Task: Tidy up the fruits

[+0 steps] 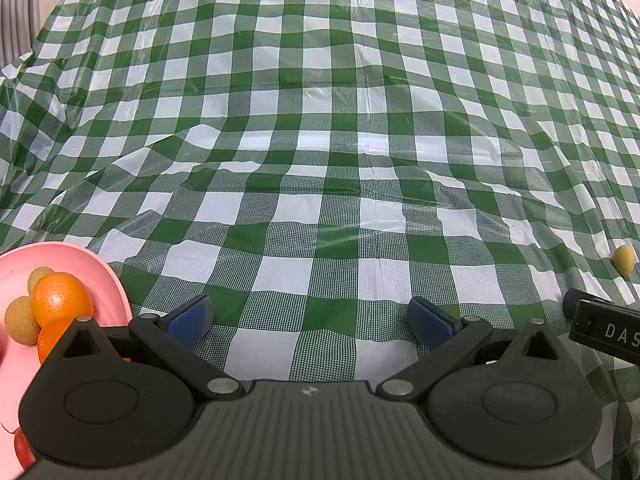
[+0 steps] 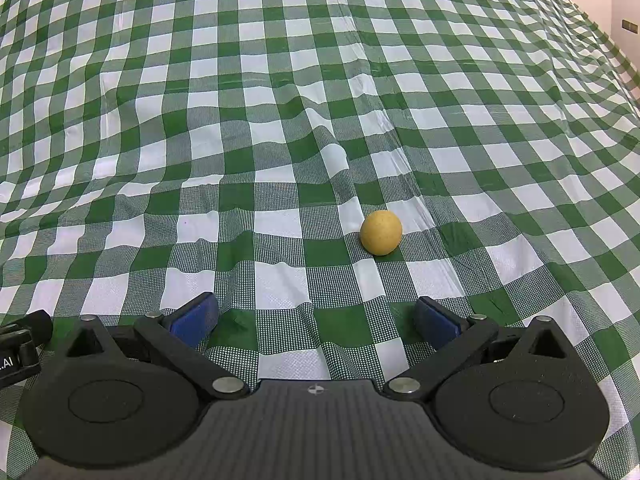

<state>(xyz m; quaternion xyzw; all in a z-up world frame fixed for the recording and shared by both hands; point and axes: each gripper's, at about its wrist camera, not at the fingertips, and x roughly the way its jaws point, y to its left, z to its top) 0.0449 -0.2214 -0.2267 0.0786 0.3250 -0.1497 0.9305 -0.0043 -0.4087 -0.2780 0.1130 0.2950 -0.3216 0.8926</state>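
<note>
A pink plate (image 1: 105,276) lies at the lower left of the left wrist view. It holds oranges (image 1: 60,298), small tan round fruits (image 1: 22,320) and a red fruit (image 1: 22,450), partly hidden behind the gripper body. My left gripper (image 1: 310,318) is open and empty, just right of the plate. A lone small yellow-tan round fruit (image 2: 381,232) lies on the cloth in the right wrist view; it also shows in the left wrist view (image 1: 624,259). My right gripper (image 2: 316,320) is open and empty, a short way before this fruit, which sits slightly right of centre.
A green and white checked tablecloth (image 2: 280,120), wrinkled in ridges, covers the whole table. The other gripper's black body shows at the right edge of the left wrist view (image 1: 604,330) and at the left edge of the right wrist view (image 2: 20,344).
</note>
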